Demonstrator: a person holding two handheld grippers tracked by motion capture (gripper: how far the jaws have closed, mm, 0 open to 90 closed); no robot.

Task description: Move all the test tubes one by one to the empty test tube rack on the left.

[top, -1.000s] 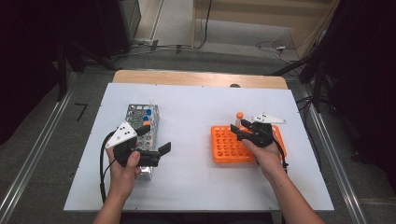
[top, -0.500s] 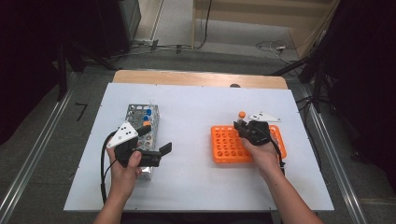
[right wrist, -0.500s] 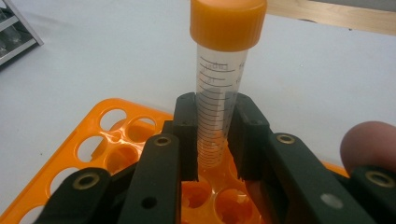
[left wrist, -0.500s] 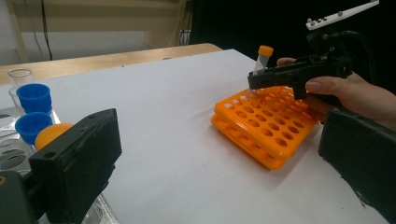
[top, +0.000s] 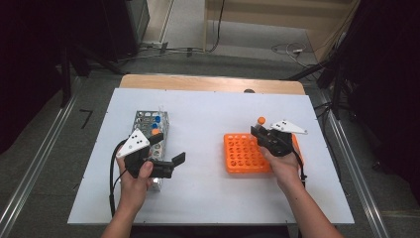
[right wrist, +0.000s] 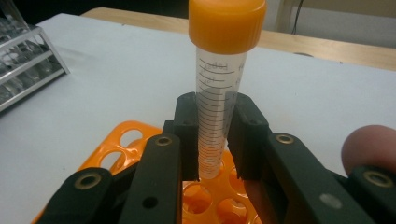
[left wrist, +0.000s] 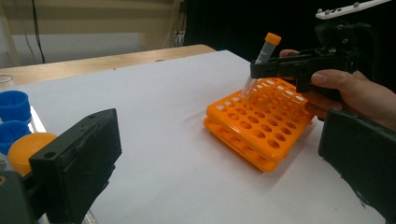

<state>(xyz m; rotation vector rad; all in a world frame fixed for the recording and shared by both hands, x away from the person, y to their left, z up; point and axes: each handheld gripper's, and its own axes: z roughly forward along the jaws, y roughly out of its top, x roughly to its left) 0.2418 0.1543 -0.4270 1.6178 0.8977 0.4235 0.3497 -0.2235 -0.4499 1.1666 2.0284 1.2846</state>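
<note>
My right gripper [top: 258, 133] is shut on a clear graduated tube with an orange cap [right wrist: 219, 112]. The tube [left wrist: 262, 53] leans a little, and its lower end is at the far corner of the orange rack [left wrist: 261, 133]. I cannot tell whether the tip sits in a hole. The orange rack [top: 242, 154] lies at the table's right. My left gripper [top: 168, 148] is open and holds nothing, next to the metal rack [top: 143, 119]. Its jaws point toward the orange rack.
The metal rack holds tubes with blue caps [top: 156, 119] and one with an orange cap [top: 155, 131]. They also appear as blue caps [left wrist: 13, 105] and an orange cap [left wrist: 28, 147] beside my left jaw. White tabletop [top: 203, 119] spreads between the racks.
The right hand has shifted slightly over the orange rack, with the orange-capped tube staying at its jaws. The left hand has kept still.
</note>
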